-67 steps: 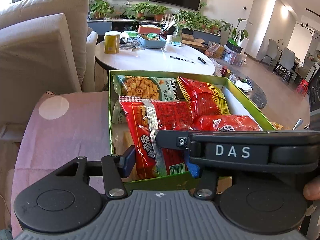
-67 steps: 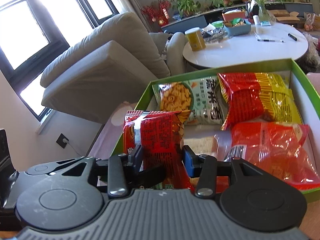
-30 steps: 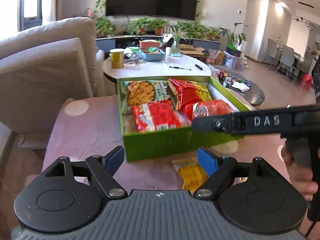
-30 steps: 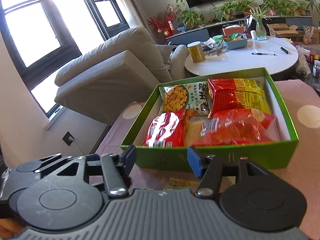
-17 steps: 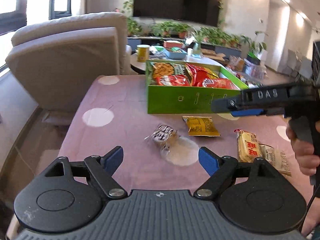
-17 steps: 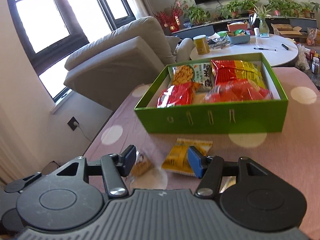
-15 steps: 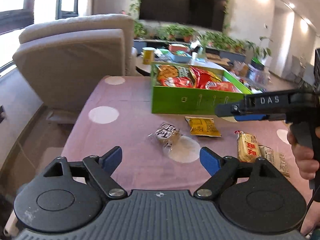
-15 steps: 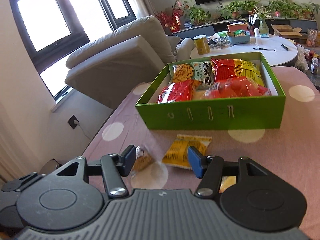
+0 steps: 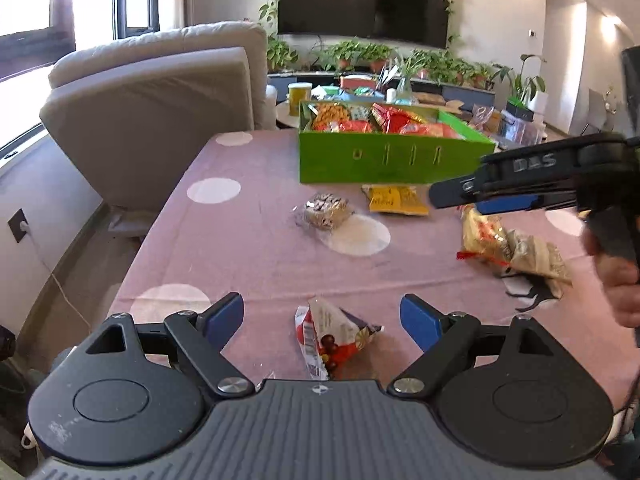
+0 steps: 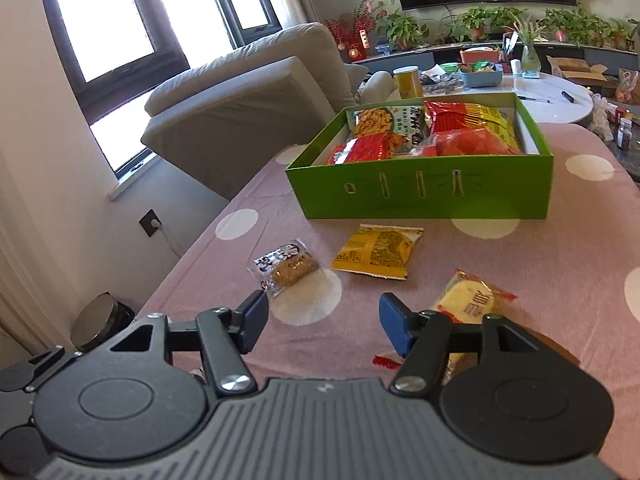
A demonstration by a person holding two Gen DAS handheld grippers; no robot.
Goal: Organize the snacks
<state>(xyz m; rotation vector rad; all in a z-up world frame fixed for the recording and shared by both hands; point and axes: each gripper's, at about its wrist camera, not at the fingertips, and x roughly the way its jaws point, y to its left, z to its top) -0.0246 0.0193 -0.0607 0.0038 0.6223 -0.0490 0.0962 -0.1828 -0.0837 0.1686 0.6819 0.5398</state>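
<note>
On the right tool [image 9: 486, 196], seen from the left wrist, "DAS" is read. Both tools are spread and empty; the right one's jaws have just been opening. A red-and-white snack packet [image 9: 330, 338] lies on the tabletop [image 9: 240, 248] between the left tool's [image 9: 322, 318] fingers; the green box [image 10: 424, 190] is well apart.

A home living room: sofa [image 9: 160, 92], wall television [image 9: 362, 2], houseplants [image 9: 360, 54].

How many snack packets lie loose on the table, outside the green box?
5: a cake and a yellow packet before the box, a gold packet against a beige one at right, a red-and-white packet nearest. Others may be hidden.
</note>
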